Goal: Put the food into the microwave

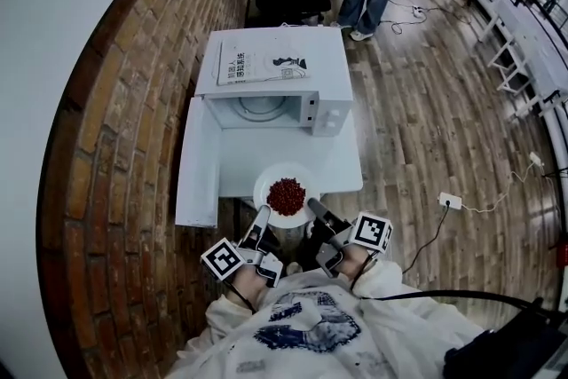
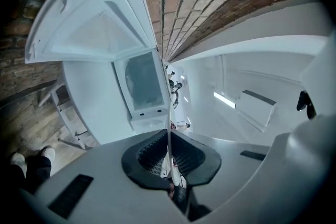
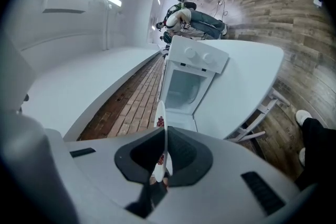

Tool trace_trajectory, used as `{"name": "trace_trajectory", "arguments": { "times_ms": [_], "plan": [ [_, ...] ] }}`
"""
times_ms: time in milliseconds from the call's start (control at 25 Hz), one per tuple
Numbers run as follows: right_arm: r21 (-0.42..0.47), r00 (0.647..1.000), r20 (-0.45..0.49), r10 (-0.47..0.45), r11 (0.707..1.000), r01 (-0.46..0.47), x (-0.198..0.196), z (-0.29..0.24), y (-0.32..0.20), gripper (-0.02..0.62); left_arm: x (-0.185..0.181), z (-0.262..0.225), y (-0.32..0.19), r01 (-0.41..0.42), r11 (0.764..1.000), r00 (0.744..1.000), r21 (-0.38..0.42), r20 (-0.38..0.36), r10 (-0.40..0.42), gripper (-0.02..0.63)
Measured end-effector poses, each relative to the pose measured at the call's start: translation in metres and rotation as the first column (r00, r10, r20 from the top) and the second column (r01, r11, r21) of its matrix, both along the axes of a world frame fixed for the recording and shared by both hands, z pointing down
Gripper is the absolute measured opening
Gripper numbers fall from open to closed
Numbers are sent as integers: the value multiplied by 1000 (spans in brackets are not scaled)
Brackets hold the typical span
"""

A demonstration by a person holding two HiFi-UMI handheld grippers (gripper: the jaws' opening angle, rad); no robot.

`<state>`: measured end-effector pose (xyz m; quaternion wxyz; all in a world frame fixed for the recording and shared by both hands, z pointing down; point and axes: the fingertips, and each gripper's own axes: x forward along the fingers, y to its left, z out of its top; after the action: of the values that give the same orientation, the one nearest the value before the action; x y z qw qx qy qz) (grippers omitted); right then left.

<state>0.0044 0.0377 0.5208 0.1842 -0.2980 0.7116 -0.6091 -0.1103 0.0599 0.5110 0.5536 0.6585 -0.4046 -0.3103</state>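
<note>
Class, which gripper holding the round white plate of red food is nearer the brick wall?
The left gripper, on the white plate's rim nearest the brick wall; the right gripper grips the opposite rim.

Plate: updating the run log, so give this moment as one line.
left tongs: shut on plate | right tongs: shut on plate | microwave: door open | food: not yet inside

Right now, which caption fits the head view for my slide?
The left gripper and right gripper hold a plate of red food before the open microwave.
</note>
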Motion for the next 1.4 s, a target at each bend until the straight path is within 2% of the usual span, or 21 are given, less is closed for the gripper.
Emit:
{"name": "trace_trajectory", "arguments": {
  "times_ms": [120,240,320,440,600,720,800,1000,1160,1240,1400],
  "plan": [
    [-4,1000,-4,-17,1000,17,0,1,-24,25,-1,2,-22,18,1000,1000,-4,9,-18,20],
    [-16,999,-7,-36,999,36,-1,4,-46,25,3,-2,-43,45,999,997,-6,-67,-45,19],
    [-23,999,-3,-52,998,52,-2,6,-59,25,3,-1,-54,63,998,995,-12,-81,-63,19],
    [-42,997,7,-74,996,74,-4,10,-78,25,2,2,-71,87,996,993,-24,-76,-89,20],
    [-72,995,11,-101,992,102,-5,13,-101,25,-7,18,-88,117,992,993,-47,19,-117,18],
    [-57,991,-18,-130,990,129,-2,18,-118,25,-1,11,-103,140,989,990,-50,-24,-141,19],
    [-55,989,-3,-145,988,144,-3,18,-127,25,0,15,-110,153,987,988,-56,-13,-153,19],
    [-108,985,27,-173,979,175,-4,23,-145,25,6,13,-130,193,979,979,-58,-62,-196,19],
    [-103,978,0,-209,973,208,1,32,-160,25,4,31,-135,218,972,976,-89,-2,-219,18],
    [-117,977,12,-213,970,213,1,32,-165,25,9,25,-142,228,971,973,-78,-31,-231,19],
    [-130,974,21,-227,965,228,1,33,-170,25,9,27,-147,238,968,971,-85,-8,-240,18]
  ]
}}
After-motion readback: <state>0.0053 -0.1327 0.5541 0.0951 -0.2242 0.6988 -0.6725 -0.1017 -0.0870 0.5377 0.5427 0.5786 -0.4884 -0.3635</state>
